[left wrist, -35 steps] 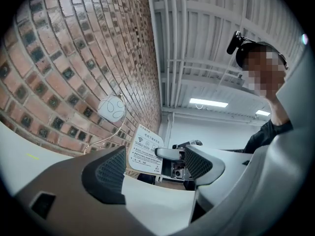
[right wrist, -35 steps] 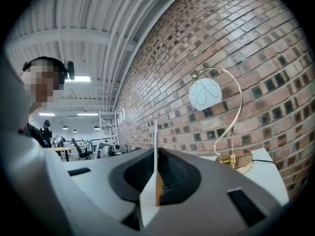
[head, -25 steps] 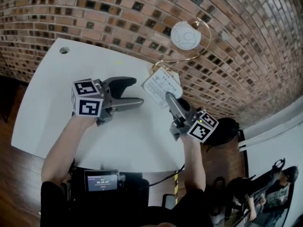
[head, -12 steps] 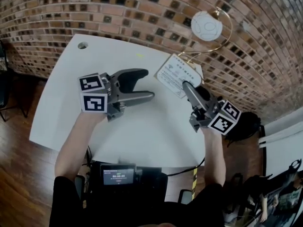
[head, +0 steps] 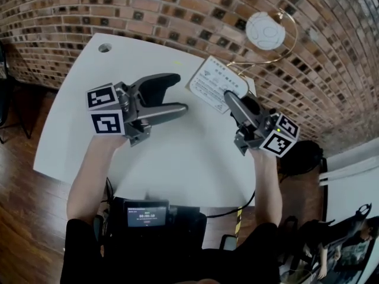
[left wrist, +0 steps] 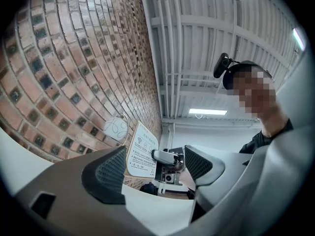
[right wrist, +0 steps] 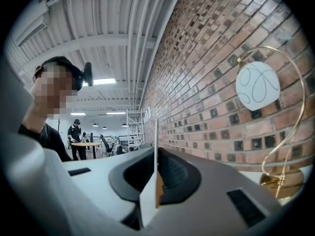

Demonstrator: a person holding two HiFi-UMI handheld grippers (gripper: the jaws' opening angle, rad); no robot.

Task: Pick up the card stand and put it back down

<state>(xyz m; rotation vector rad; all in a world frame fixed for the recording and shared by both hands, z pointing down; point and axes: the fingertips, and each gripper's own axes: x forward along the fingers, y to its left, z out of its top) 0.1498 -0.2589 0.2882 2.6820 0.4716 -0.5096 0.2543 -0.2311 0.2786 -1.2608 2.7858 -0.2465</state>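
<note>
Pinching card stand (head: 208, 83), right hand-held gripper (head: 230, 99).

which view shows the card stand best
The head view: the card stand shows its printed face, pinched by the right claw. The left gripper view shows that face smaller; the right gripper view shows only its thin edge.
</note>
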